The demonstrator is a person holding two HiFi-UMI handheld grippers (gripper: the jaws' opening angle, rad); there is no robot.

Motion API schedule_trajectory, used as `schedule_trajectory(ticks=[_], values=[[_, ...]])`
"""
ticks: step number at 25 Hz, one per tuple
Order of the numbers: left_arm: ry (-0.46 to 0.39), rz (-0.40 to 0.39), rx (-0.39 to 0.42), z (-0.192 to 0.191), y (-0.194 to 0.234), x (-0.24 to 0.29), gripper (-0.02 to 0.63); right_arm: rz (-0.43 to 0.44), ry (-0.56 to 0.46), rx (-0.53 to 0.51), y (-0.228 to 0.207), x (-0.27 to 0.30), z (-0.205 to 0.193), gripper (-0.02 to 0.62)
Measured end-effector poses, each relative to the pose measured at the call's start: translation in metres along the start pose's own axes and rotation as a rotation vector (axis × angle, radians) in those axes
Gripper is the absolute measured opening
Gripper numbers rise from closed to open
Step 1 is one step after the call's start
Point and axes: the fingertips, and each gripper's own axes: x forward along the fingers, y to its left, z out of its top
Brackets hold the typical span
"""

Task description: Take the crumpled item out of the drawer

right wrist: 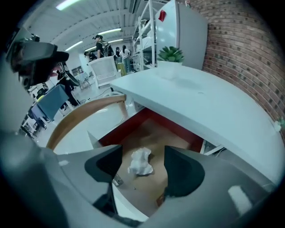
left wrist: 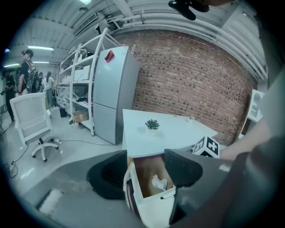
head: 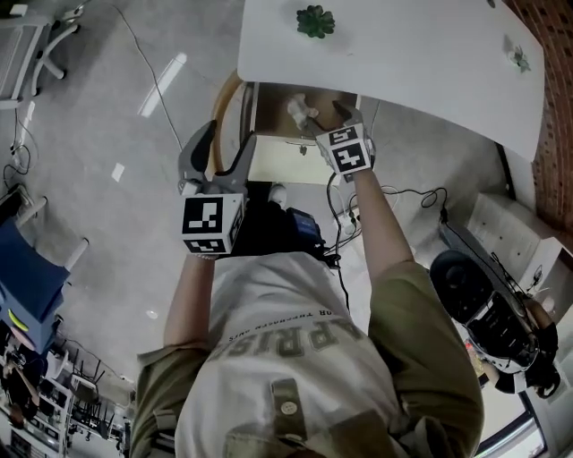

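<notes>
The drawer [head: 285,163] under the white table [head: 403,54] stands pulled out. On its brown bottom lies a crumpled white paper ball [head: 302,111]. My right gripper [head: 326,122] hangs open just above the drawer; in the right gripper view the paper ball [right wrist: 141,161] sits between and beyond its fingers, untouched, inside the red-walled drawer [right wrist: 156,120]. My left gripper [head: 223,143] is open too, held back to the left of the drawer beside a chair. In the left gripper view it [left wrist: 144,171] frames the drawer [left wrist: 158,208] and paper ball [left wrist: 159,182].
A small potted plant [head: 315,21] stands on the table. A curved wooden chair back [head: 222,112] is left of the drawer. Cables [head: 421,197] trail on the floor at right. A fridge [left wrist: 111,93], shelves and an office chair [left wrist: 35,122] stand further off.
</notes>
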Motion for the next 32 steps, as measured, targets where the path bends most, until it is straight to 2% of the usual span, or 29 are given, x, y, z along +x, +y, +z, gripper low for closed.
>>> schedule_trajectory(ticks=[8,11,19,24,32], values=[[0.028,0.001,-0.002,-0.016,0.0,0.006,0.272,0.1,0.122,-0.017,-0.001,0.044,-0.02,0.301],[0.047,-0.002,0.005,-0.024,-0.002,0.007,0.272,0.155,0.194,-0.064,0.005,0.06,-0.03,0.301],[0.065,0.004,0.005,-0.04,0.003,0.008,0.273,0.231,0.362,-0.17,0.012,0.092,-0.05,0.301],[0.071,0.014,-0.003,-0.049,0.008,0.011,0.273,0.236,0.42,-0.306,0.014,0.11,-0.054,0.299],[0.074,0.008,-0.001,-0.055,0.009,0.01,0.273,0.252,0.503,-0.356,0.015,0.135,-0.07,0.296]])
